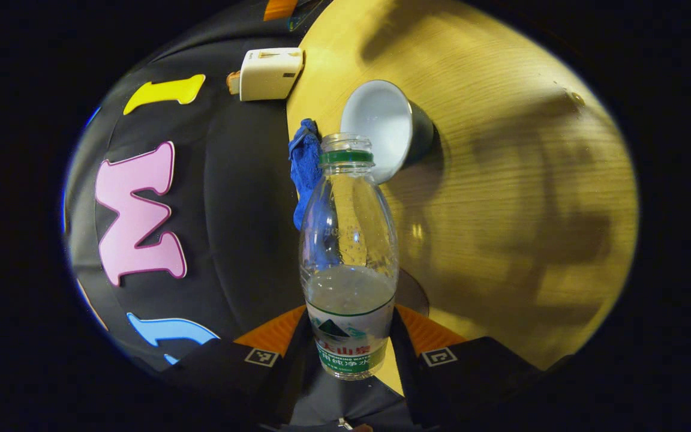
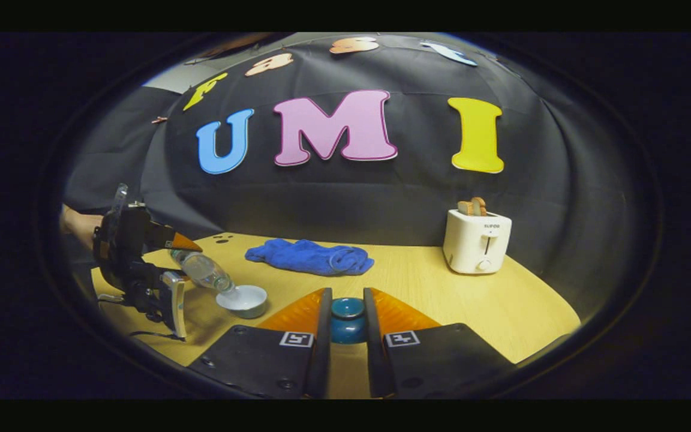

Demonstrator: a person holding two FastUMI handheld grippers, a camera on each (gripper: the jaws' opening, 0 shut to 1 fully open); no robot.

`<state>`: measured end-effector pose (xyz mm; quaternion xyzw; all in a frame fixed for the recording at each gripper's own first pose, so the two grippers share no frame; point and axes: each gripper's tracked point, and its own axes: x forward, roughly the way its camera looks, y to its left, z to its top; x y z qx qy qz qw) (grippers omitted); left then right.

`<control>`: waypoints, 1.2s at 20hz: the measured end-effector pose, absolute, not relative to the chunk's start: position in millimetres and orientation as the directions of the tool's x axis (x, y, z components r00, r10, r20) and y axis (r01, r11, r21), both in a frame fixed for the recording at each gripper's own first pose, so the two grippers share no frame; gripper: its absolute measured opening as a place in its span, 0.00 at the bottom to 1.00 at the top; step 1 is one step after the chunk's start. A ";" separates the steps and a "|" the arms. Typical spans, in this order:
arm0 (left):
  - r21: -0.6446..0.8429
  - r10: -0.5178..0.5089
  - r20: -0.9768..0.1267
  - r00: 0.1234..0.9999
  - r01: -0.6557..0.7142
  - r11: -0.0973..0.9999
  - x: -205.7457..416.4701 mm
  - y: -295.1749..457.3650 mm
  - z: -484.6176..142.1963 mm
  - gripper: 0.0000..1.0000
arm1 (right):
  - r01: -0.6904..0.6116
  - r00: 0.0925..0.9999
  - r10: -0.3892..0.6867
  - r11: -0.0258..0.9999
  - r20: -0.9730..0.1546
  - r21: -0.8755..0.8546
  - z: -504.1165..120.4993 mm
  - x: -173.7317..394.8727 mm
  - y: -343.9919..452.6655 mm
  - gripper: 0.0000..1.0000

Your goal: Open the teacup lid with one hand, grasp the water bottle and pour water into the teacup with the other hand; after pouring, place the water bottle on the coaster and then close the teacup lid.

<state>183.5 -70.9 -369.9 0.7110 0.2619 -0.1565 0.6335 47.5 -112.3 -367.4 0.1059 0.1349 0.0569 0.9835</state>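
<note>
My left gripper is shut on the lower half of a clear, uncapped water bottle that is partly filled. Just past the bottle's mouth is the open teacup, white inside and dark outside. In the right gripper view the left gripper holds the bottle tilted, mouth down over the teacup on the wooden table. My right gripper is shut on the teal teacup lid, raised above the table's front. A dark round patch behind the bottle may be the coaster.
A blue cloth lies crumpled at the back of the table, behind the cup. A white toaster with bread in it stands at the back right. A hand holds the left gripper at the left edge.
</note>
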 end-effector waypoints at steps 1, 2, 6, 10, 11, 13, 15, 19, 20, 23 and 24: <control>0.818 0.173 -0.553 0.815 0.571 -0.071 184.5 -72.7 -370.5 0.71 | -0.082 0.957 0.139 0.971 -0.253 0.226 -367.0 47.8 -112.1 0.29; 0.817 0.174 -0.553 0.815 0.571 -0.079 186.3 -72.6 -369.7 0.71 | -0.082 0.958 0.140 0.970 -0.251 0.228 -367.0 47.5 -112.0 0.29; 0.821 0.180 -0.533 0.827 0.557 -0.129 188.7 -72.1 -365.1 0.71 | -0.084 0.959 0.140 0.971 -0.246 0.226 -366.5 47.2 -112.7 0.29; 0.827 0.177 -0.506 0.844 0.533 -0.179 191.8 -72.0 -360.0 0.71 | -0.083 0.960 0.138 0.972 -0.243 0.222 -365.6 47.0 -114.6 0.29; 0.828 0.178 -0.500 0.847 0.528 -0.187 192.6 -72.2 -359.7 0.71 | -0.084 0.960 0.138 0.972 -0.242 0.221 -365.2 46.7 -114.9 0.29; 0.831 0.175 -0.488 0.855 0.517 -0.205 194.2 -72.9 -357.0 0.71 | -0.083 0.961 0.137 0.972 -0.241 0.222 -365.6 46.7 -115.3 0.34; 0.834 0.175 -0.476 0.862 0.505 -0.221 194.9 -73.1 -354.8 0.71 | -0.082 0.962 0.136 0.972 -0.238 0.222 -364.7 46.0 -115.6 0.29; 0.830 0.172 -0.450 0.876 0.482 -0.282 199.5 -74.1 -347.7 0.71 | -0.076 0.964 0.128 0.973 -0.235 0.218 -363.5 45.3 -118.5 0.24; 0.829 0.172 -0.443 0.880 0.475 -0.295 201.2 -73.2 -345.6 0.71 | -0.076 0.964 0.128 0.973 -0.232 0.220 -363.2 45.2 -118.9 0.24; 0.830 0.159 -0.422 0.893 0.451 -0.328 207.2 -73.1 -339.3 0.71 | -0.077 0.964 0.130 0.971 -0.231 0.225 -363.9 44.2 -117.6 0.28; 0.829 0.154 -0.413 0.898 0.440 -0.344 208.1 -73.5 -336.7 0.71 | -0.077 0.964 0.130 0.971 -0.231 0.226 -364.5 43.5 -117.9 0.24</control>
